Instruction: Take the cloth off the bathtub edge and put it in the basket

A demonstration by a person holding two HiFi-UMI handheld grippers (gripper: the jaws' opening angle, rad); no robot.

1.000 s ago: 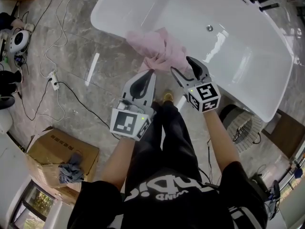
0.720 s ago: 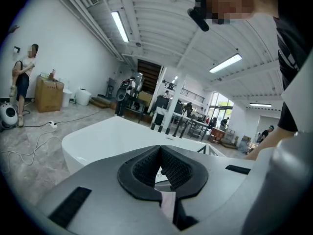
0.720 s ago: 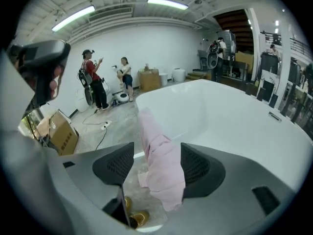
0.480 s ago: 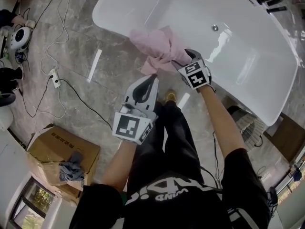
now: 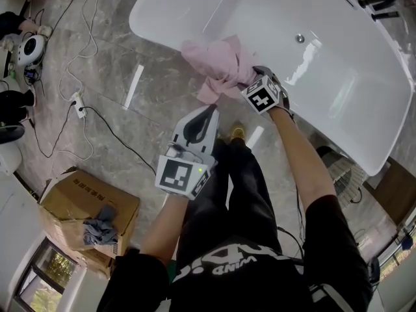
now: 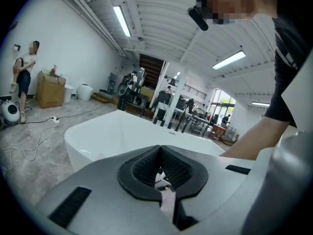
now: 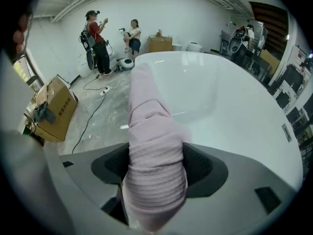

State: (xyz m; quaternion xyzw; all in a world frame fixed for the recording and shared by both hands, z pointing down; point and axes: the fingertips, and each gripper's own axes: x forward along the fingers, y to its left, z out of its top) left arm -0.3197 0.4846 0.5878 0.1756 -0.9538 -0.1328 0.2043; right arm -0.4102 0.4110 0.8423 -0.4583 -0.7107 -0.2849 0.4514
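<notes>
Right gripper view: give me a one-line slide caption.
Right gripper, jaws just opened wider, straddles the pink cloth draped over the white bathtub rim.

**A:** How much of the bathtub (image 5: 338,70) fits in the head view?

**B:** Not all. Its far side runs off the top edge, which also clips the black taps (image 5: 376,2) on its rim.

**A:** And the wire basket (image 5: 336,169)?

**B:** It sits beside the bathtub, half hidden under the rim and behind the person's forearm (image 5: 302,155). Well away from the bathtub, the print on the cardboard box (image 5: 91,207) is too small to read.
</notes>
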